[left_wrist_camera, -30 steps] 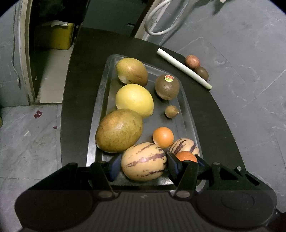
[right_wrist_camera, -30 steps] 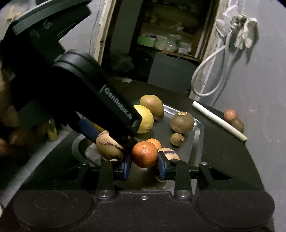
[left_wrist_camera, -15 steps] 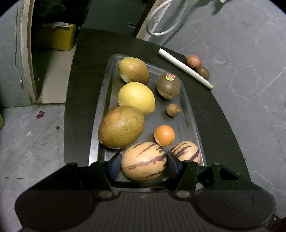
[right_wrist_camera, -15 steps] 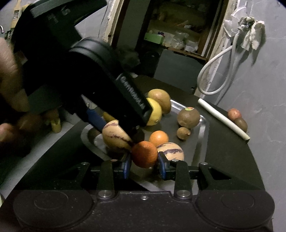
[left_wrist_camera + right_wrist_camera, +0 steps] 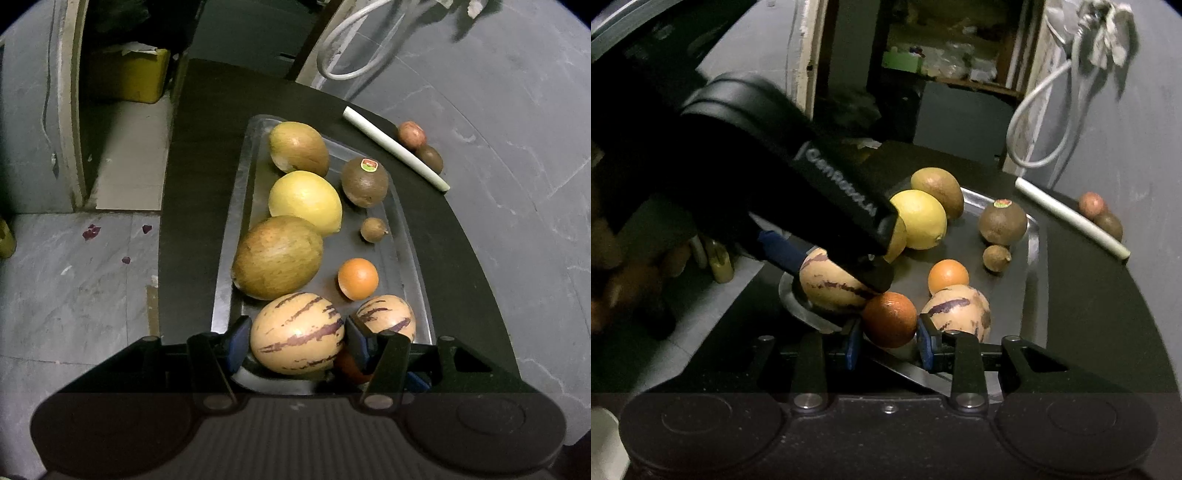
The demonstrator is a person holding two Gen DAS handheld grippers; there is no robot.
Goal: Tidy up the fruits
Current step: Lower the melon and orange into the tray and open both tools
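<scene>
A metal tray (image 5: 236, 206) on a dark table holds several fruits. My left gripper (image 5: 293, 341) is shut on a striped cream melon (image 5: 297, 332) at the tray's near end; the same melon (image 5: 827, 286) shows in the right wrist view under the left gripper's black body. My right gripper (image 5: 888, 339) is shut on an orange tangerine (image 5: 890, 319) just over the tray's near rim (image 5: 1032, 229), beside a second striped melon (image 5: 960, 310). A loose tangerine (image 5: 358, 278), a yellow lemon (image 5: 304, 203), two brownish-green mangoes (image 5: 277, 256) and a stickered brown fruit (image 5: 365, 181) lie in the tray.
A white stick (image 5: 395, 147) lies on the table at the right, with two small round fruits (image 5: 419, 144) beyond it. A small brown fruit (image 5: 373, 229) sits mid-tray. A white hose (image 5: 1045, 110) hangs on the wall behind. The floor drops off to the left.
The right gripper with its tangerine has shifted a little near the tray's near rim. The left gripper still clamps the striped melon in the same place.
</scene>
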